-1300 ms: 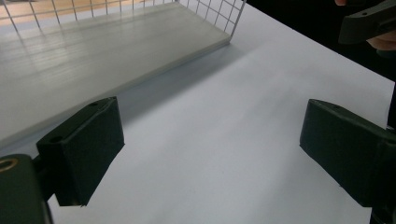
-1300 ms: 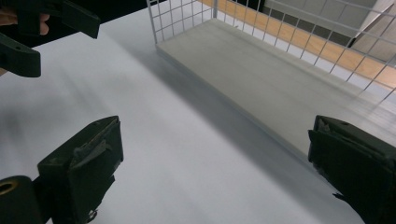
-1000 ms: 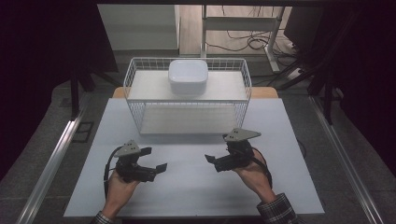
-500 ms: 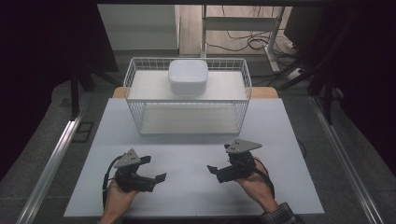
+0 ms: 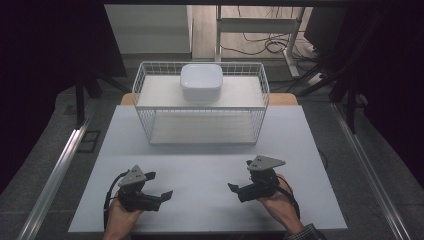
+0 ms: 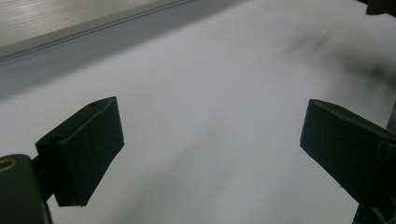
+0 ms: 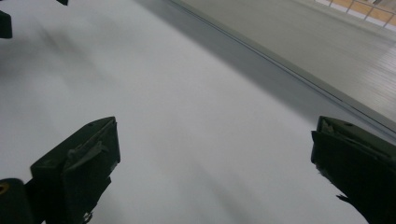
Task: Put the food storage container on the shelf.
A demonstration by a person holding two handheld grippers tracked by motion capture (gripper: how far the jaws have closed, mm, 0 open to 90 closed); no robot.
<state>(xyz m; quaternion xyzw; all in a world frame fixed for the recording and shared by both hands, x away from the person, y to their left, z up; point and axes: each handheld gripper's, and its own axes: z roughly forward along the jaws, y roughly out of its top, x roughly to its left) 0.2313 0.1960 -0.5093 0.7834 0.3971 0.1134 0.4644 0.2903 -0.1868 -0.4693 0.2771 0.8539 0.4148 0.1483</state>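
Low over the white table top [image 5: 200, 165], near its front edge, a hand holds each gripper. My left gripper [image 5: 160, 184] is at the front left, open, its jaws pointing right. My right gripper [image 5: 240, 176] is at the front right, open, its jaws pointing left toward the other. In the left gripper view the left gripper [image 6: 210, 144] has its jaws wide apart with bare table between them. The right gripper [image 7: 210, 154] stands the same way in the right gripper view. A white square bowl [image 5: 201, 80] sits inside a white wire basket [image 5: 202, 135] at the back centre.
The table's front edge [image 7: 280, 60] runs close past the grippers, with grey floor beyond it. Metal rails [image 5: 55, 170] flank the table on both sides. Dark stands and cables [image 5: 270, 45] lie behind the basket. Bare table separates the grippers from the basket.
Both hands have drawn the grippers back toward the front edge of the table, away from the basket. Both stay open. The bowl and basket have not moved.
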